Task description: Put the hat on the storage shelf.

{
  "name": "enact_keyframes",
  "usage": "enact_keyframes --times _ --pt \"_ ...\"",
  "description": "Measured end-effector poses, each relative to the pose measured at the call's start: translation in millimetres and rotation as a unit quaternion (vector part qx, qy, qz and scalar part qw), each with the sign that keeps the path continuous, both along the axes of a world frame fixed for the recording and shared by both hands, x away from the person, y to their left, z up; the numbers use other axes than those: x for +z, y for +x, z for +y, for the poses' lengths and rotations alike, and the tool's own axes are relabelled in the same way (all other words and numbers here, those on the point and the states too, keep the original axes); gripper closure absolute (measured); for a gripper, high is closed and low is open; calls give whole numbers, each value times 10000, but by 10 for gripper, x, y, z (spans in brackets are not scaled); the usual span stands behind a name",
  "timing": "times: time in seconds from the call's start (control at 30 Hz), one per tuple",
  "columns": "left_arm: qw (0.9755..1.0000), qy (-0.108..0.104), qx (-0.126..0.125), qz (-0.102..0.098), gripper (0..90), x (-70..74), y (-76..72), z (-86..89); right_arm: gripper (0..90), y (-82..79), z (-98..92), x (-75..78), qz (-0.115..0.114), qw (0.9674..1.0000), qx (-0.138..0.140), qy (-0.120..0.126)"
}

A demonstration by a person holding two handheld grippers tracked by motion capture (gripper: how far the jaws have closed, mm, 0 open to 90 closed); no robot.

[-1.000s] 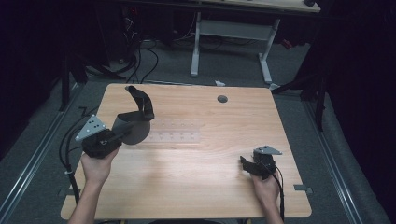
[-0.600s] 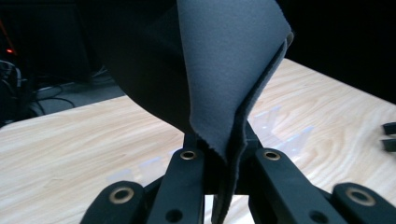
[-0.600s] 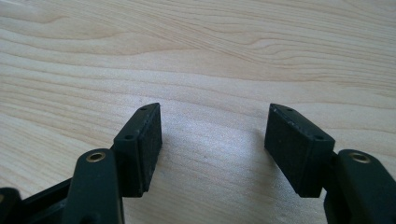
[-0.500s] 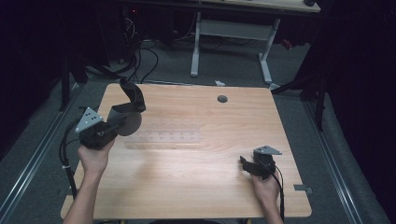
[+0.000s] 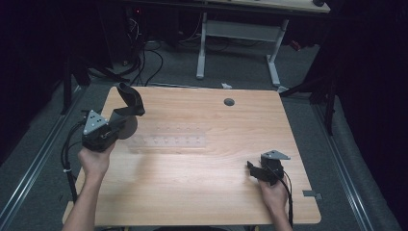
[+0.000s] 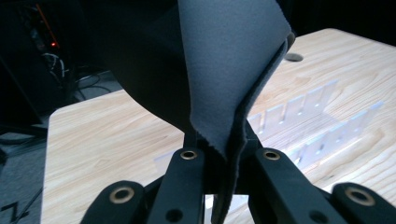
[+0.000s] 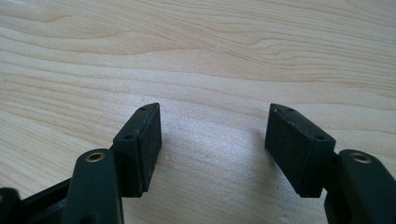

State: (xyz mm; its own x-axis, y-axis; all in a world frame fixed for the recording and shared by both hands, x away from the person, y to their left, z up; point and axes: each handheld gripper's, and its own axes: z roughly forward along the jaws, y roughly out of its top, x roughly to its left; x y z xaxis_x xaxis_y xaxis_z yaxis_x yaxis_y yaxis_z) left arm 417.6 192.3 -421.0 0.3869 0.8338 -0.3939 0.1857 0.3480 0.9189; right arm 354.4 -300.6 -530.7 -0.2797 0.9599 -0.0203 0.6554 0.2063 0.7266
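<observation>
A sheet of grey fabric (image 6: 233,70) with a dark back hangs pinched between the jaws of my left gripper (image 6: 224,154), which is shut on its lower edge. From above, that left gripper (image 5: 113,129) sits over the table's left edge, and the fabric (image 5: 131,98) curls upward from it, off the wood. A clear slotted plastic rack (image 5: 168,143) lies flat mid-table, just right of the fabric; it also appears as the rack (image 6: 308,116) behind the cloth. My right gripper (image 5: 252,169) rests low near the front right, and the right gripper (image 7: 215,135) stands open over bare wood.
The wooden table (image 5: 202,192) has a round cable hole (image 5: 229,102) near its far edge. A white desk frame (image 5: 235,43) and cables (image 5: 144,62) are on the floor beyond. A small grey tag (image 5: 312,194) lies by the front right corner.
My left gripper has carried the fabric leftward, toward the table's left edge, lifting it away from the clear rack. The right gripper has stayed put and open.
</observation>
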Motion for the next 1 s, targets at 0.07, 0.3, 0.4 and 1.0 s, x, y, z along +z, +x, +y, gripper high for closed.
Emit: enact_keyframes --times 0.07,0.3,0.4,1.0 --pt "10000 -43 53 13 861 -23 12 6 367 0 0 0 -1 10000 0 -1" --pt "9997 -137 184 42 859 -105 57 21 366 -1 0 1 5 10000 -9 5" --pt "9996 -163 226 71 859 -127 77 20 365 -1 -2 1 8 10000 -4 7" --pt "9996 -124 227 125 862 -303 121 -51 364 -2 1 0 3 10000 -9 1"
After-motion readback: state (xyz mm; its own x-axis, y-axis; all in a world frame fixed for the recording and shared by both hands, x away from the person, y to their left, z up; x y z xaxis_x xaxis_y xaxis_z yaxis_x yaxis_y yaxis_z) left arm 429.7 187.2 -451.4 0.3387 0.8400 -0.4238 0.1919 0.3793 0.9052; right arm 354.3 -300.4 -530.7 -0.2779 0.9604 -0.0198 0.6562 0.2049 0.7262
